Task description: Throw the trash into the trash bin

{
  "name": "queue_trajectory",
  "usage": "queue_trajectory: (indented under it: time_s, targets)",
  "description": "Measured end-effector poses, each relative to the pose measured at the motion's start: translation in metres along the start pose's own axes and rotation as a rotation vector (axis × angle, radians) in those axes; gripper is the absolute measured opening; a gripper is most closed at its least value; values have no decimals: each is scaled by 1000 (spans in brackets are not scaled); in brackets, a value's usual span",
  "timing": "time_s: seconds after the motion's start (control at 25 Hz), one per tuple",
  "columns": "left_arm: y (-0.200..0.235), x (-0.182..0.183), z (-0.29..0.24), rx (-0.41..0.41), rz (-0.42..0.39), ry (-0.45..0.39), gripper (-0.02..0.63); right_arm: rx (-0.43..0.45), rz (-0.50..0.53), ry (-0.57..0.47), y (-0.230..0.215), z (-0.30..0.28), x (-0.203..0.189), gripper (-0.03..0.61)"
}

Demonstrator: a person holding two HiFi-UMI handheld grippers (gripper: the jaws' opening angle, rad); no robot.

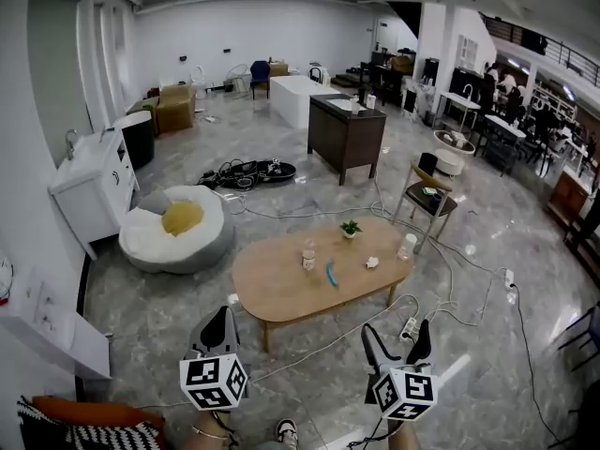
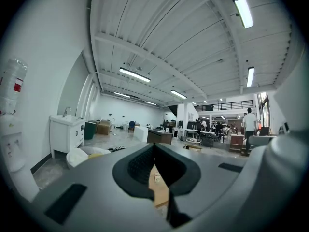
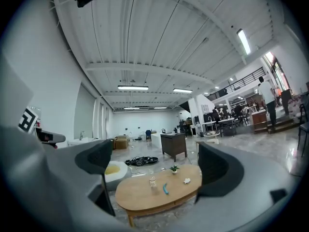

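Left hand-held gripper (image 1: 219, 328), jaws pressed together on nothing, and right hand-held gripper (image 1: 396, 336), jaws spread and empty, hung short of the oval worktop (image 1: 272, 293). On the worktop lay a crumpled white scrap (image 1: 372, 262) and a blue strip (image 1: 331, 272), its long axis running across the worktop's width. A small pot (image 1: 350, 232) there held a plant. A dark bin (image 1: 139, 137) stood well beyond the worktop, contents unseen.

Nothing legible here, honestly. The left cube (image 1: 214, 382) and right cube (image 1: 406, 392) only carry black-and-white square marker patterns, with no letters or digits. The bottle (image 2: 12, 83) in the left gripper view has a red label, but its print is too small and blurry to read.
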State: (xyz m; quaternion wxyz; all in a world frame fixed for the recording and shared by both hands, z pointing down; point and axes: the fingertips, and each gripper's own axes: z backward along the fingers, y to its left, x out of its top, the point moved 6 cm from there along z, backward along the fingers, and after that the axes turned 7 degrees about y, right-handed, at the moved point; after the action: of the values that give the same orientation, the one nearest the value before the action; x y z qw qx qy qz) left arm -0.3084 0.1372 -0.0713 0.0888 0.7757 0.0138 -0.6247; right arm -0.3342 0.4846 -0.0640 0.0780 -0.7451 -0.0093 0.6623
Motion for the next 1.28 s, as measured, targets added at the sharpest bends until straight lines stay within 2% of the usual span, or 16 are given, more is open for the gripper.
queue_trajectory:
  time_s: [0.32, 0.6, 0.88, 1.12, 1.28]
  targets:
    - [36, 7, -109, -21, 41, 27, -8, -19, 19, 6, 6, -100, 9, 571]
    - [48, 8, -165, -36, 52, 65, -8, -40, 18, 43, 3, -158, 6, 571]
    - [51, 11, -227, 10, 79, 64, -8, 47, 22, 60, 0, -249, 5, 571]
    - [46, 17, -306, 100, 87, 85, -8, 165, 27, 102, -16, -364, 5, 571]
    - [35, 32, -369, 159, 98, 87, -8, 243, 42, 128, -36, -448, 19, 571]
